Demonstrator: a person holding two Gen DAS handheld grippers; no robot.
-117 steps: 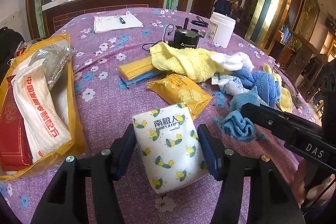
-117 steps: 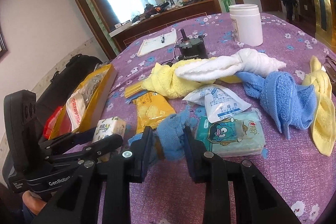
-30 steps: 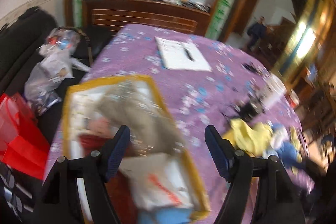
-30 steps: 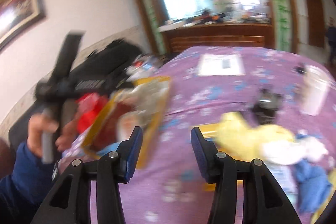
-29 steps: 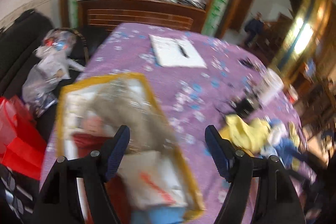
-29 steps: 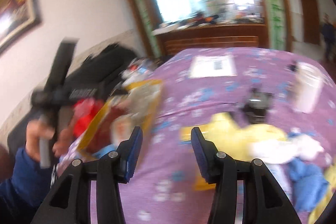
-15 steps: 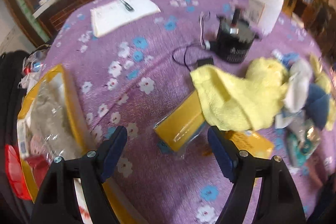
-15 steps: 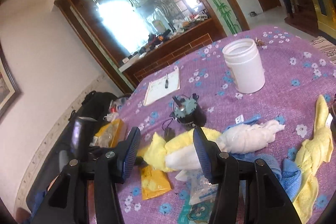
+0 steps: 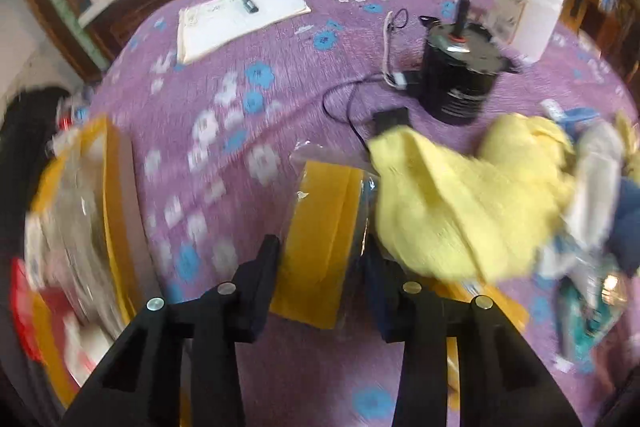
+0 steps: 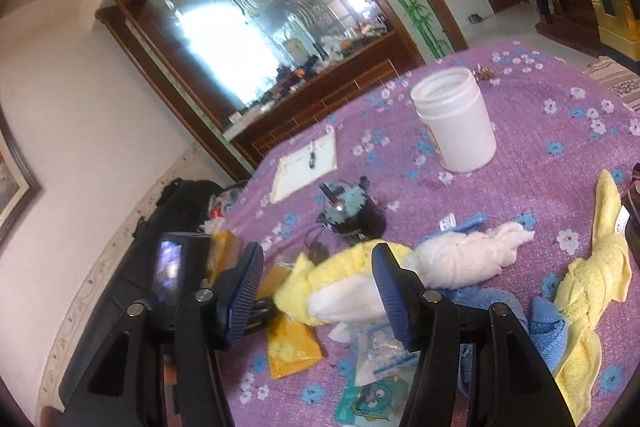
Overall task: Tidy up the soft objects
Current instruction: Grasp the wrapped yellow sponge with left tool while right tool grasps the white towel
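Left wrist view, half a second on: the purple tablecloth [image 9: 248,131] fills more of the frame, and the yellow towel [image 9: 460,203] looms nearer. Just beside the towel, the yellow packet [image 9: 320,227] now sits between the left gripper [image 9: 320,267] fingers, jaws narrower but not touching. Right gripper [image 10: 316,291] hovers over that towel, still spread wide

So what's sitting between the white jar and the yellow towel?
The black motor stands between the white jar and the yellow towel, clearest in the left wrist view.
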